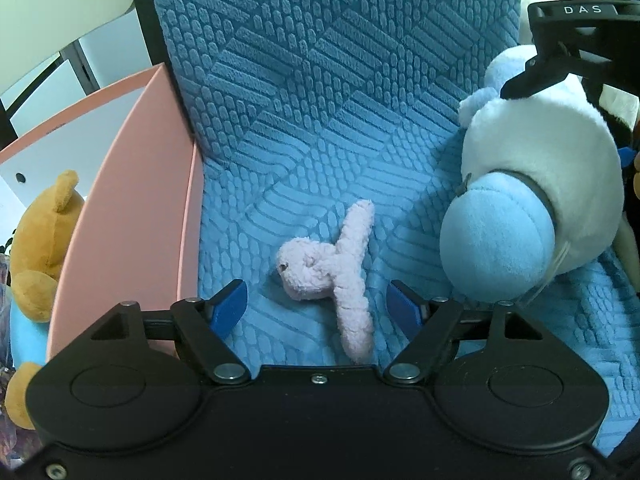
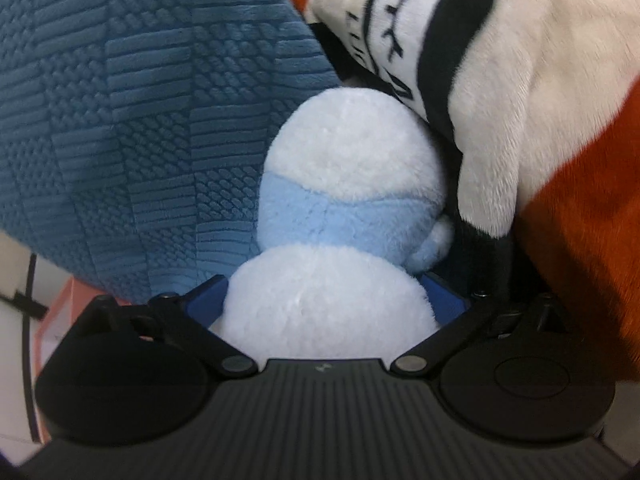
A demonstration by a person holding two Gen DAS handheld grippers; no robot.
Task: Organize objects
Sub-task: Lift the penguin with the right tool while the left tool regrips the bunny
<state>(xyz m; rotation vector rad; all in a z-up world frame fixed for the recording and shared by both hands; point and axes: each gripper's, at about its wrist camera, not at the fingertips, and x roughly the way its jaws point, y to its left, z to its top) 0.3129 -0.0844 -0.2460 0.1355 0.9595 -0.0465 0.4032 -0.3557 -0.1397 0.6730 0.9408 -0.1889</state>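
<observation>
A small pink plush toy point(image 1: 340, 272) lies on the blue textured seat cover point(image 1: 320, 120). My left gripper point(image 1: 318, 304) is open and hovers just above it, its blue pads either side of the toy's lower part. A white and light-blue plush point(image 1: 532, 208) stands at the right of the seat. My right gripper point(image 2: 328, 300) is shut on that plush point(image 2: 336, 216), which fills the space between its blue pads. The right gripper's black body point(image 1: 576, 52) shows at the top right of the left wrist view, over the plush.
A pink panel point(image 1: 132, 208) borders the seat on the left, with a brown teddy bear point(image 1: 40, 248) beyond it. A large white, black and orange plush point(image 2: 520, 100) presses against the held toy on the right.
</observation>
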